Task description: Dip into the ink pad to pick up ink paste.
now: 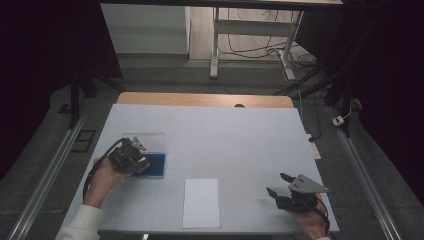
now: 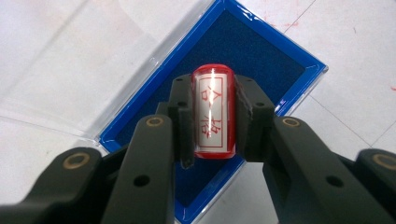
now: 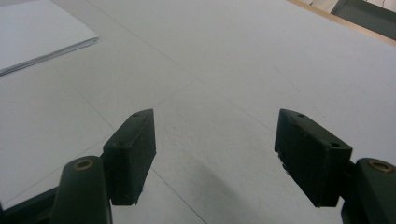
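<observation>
A red cylindrical stamp [image 2: 213, 112] with a white label of red characters sits clamped between the jaws of my left gripper [image 2: 213, 122], which is shut on it. Right beneath it lies a blue ink pad [image 2: 261, 56] in a clear case, its transparent lid [image 2: 70, 70] folded open to one side. In the high view the left gripper [image 1: 135, 159] hovers over the blue ink pad [image 1: 155, 165] at the table's left. My right gripper [image 1: 280, 184] rests open near the front right of the table, its jaws [image 3: 215, 158] wide apart over bare surface.
A white sheet of paper [image 1: 201, 202] lies at the front middle of the white table [image 1: 225, 130]; its corner [image 3: 42, 35] shows in the right gripper view. Beyond the table's wooden far edge [image 1: 205, 99] stand a desk frame and cables on the floor.
</observation>
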Tool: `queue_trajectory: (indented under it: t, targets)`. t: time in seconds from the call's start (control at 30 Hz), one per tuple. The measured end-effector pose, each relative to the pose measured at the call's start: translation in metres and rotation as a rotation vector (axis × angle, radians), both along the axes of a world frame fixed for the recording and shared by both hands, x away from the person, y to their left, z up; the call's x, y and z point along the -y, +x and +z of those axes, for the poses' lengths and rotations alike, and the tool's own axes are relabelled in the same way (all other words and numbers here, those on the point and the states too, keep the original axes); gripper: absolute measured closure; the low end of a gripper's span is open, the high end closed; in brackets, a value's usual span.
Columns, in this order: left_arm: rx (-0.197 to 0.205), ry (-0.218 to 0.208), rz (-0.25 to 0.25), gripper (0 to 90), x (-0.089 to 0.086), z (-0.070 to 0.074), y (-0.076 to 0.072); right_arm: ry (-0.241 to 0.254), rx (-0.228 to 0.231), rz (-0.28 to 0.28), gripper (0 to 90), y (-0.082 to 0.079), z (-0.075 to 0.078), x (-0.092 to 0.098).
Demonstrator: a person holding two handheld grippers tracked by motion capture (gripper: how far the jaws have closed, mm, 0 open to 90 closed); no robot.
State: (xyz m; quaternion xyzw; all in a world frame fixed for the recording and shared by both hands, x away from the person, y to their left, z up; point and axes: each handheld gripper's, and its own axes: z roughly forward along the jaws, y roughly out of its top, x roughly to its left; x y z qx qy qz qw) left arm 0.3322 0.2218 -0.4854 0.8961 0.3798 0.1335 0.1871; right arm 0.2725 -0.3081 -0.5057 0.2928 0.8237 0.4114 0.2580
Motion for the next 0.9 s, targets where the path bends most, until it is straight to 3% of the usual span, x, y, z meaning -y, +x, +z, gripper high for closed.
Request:
queue_trajectory:
  t: [0.23, 0.4, 0.67, 0.9]
  targets:
    - [0.01, 0.0, -0.006, 71.3, -0.0002, -0.0009, -0.0007, 0.003, 0.003, 0.003, 28.7, 0.0004, -0.0001, -0.0008]
    - [0.012, -0.023, -0.006, 71.3, -0.0033, -0.0021, -0.0009, -0.008, 0.003, 0.001, 28.7, 0.0002, 0.0004, -0.0018]
    - [0.02, -0.014, -0.01, 71.2, -0.0024, -0.0021, -0.0014, -0.005, 0.005, 0.006, 28.7, 0.0005, 0.0009, -0.0017]
    - [0.028, -0.055, -0.013, 71.1, -0.0081, -0.0045, -0.0023, -0.002, 0.006, 0.004, 28.7, 0.0007, 0.0013, -0.0012]
